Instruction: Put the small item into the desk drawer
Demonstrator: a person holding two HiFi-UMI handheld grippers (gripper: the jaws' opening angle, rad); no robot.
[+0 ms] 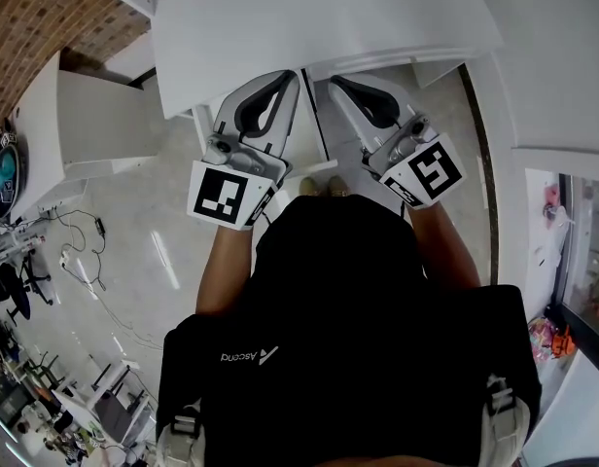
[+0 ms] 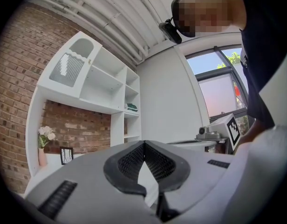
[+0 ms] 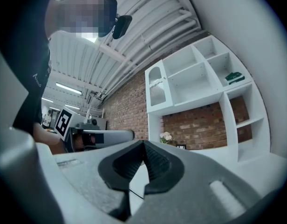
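Observation:
In the head view both grippers are held close in front of the person's chest, pointing away toward the white desk (image 1: 319, 17). My left gripper (image 1: 291, 74) is shut, its dark pads (image 2: 134, 160) meeting at the tip with nothing between them. My right gripper (image 1: 335, 82) is shut too and holds nothing. From the left gripper view (image 2: 144, 143) the right gripper's marker cube (image 2: 231, 129) shows at the side. From the right gripper view (image 3: 143, 142) the left gripper (image 3: 94, 136) shows at the left. No small item and no drawer can be made out in any view.
A white shelf unit (image 2: 104, 90) stands against a brick wall, with a vase of flowers (image 2: 44, 136) and a small frame (image 2: 66, 155) below it. A white cabinet (image 1: 90, 125) is at the left, and cables (image 1: 81, 261) lie on the pale floor. A window (image 2: 218, 87) is at the right.

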